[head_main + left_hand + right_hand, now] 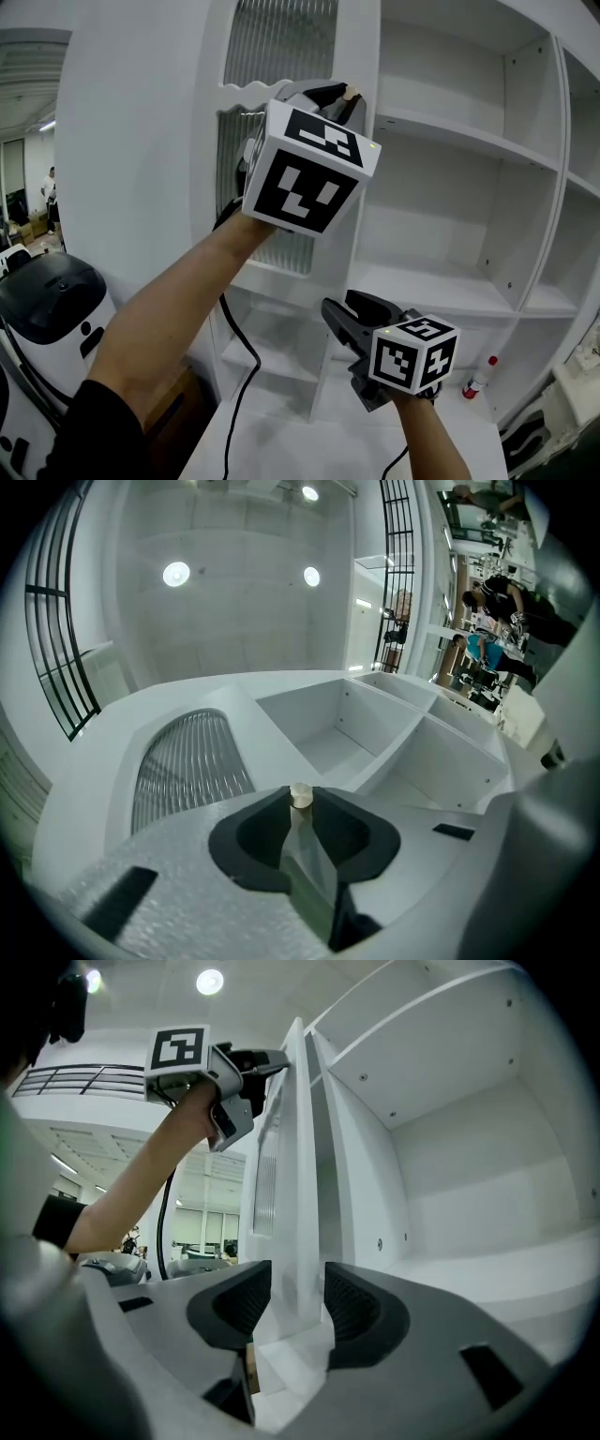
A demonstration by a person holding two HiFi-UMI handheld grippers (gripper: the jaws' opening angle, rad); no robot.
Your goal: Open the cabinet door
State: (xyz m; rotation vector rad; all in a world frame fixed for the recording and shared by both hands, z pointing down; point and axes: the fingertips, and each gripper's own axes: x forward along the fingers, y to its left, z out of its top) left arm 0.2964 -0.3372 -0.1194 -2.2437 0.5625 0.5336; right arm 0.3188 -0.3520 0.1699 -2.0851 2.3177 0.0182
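The cabinet door, white with a ribbed glass panel, stands swung out from the white cabinet. It is at the left of the scene, its free edge turned toward the camera. To its right the shelves lie open to view.

The left gripper is raised high at the door's free edge. Its jaws are clamped together on the small pale knob that sticks out there. In the left gripper view the round knob sits pinched between the dark pads of that gripper, and the ribbed panel lies beyond to the left.

The right gripper is lower and nearer, level with the lower shelf. Its jaws stand wide apart. In the right gripper view the door's thin edge runs up between the two pads of this gripper, with a gap on each side, so nothing is gripped. The left gripper shows above, on the same edge.

A black cable hangs from the left arm. A small red-capped bottle stands low on the far right. A white and black machine is at the near left.
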